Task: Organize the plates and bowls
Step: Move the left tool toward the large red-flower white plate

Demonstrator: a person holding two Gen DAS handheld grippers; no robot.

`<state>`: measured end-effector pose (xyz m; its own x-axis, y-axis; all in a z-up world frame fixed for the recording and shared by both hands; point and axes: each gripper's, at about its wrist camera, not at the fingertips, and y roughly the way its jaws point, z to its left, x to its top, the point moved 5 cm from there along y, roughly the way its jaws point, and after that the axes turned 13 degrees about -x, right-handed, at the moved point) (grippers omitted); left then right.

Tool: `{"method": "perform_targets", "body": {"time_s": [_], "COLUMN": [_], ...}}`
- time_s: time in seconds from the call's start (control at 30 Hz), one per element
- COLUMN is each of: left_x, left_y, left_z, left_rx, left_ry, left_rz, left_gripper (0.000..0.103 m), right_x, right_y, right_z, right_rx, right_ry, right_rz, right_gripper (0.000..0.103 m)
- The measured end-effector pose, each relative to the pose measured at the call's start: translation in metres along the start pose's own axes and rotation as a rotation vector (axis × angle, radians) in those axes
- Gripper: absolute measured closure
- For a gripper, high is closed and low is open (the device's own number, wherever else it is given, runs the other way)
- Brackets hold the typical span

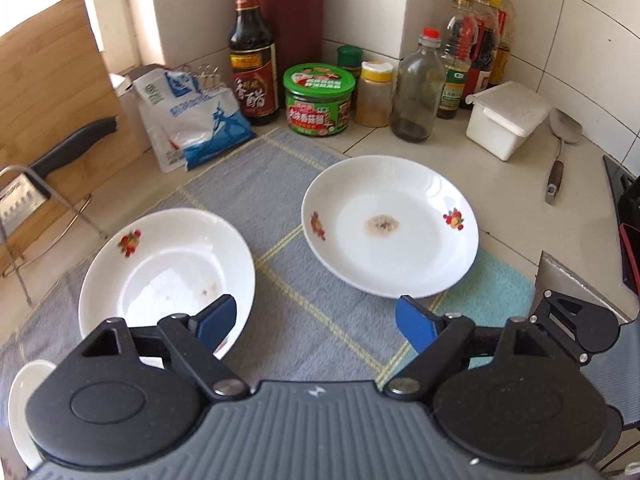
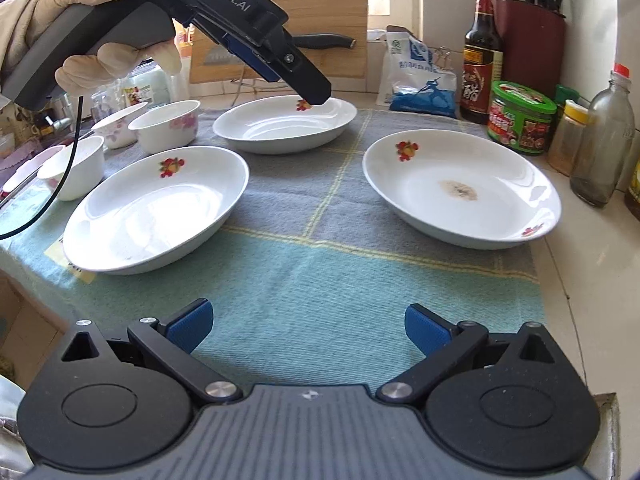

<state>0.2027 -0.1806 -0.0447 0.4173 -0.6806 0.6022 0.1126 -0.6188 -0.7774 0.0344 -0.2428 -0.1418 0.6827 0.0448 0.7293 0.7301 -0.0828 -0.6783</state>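
Left wrist view: the left gripper [image 1: 316, 320] hovers over a checked cloth [image 1: 280, 216] on the kitchen surface [image 1: 516, 208], its jaws spread wide and holding nothing. One blue pad overlaps the near rim of a white flowered plate [image 1: 160, 264]; a second plate [image 1: 390, 226], with a brownish spot at its centre, lies ahead to the right. Sauce bottles and jars line the tiled wall.

Right wrist view: the right gripper [image 2: 308, 330] hangs low above the cloth's teal end, jaws wide apart and empty. Three plates sit on the cloth: near left [image 2: 156, 208], far centre [image 2: 285, 124], right [image 2: 462, 188]. Small bowls [image 2: 166, 125] cluster at far left. A gloved hand [image 2: 92, 20] holds the left gripper over the far plate.
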Motion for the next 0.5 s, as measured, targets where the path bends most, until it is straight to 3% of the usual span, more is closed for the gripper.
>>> {"method": "perform_targets", "body": {"time_s": [0.5], "left_x": [-0.096], "left_y": [-0.063], "left_z": [0.045], "left_rx": [0.153], "left_ry": [-0.211], "left_rz": [-0.010], "left_gripper": [0.016], "right_x": [0.019], "right_y": [0.014], "right_z": [0.070], "right_rx": [0.166], "right_ry": [-0.175], "right_rz": [-0.041], "right_gripper": [0.000]}}
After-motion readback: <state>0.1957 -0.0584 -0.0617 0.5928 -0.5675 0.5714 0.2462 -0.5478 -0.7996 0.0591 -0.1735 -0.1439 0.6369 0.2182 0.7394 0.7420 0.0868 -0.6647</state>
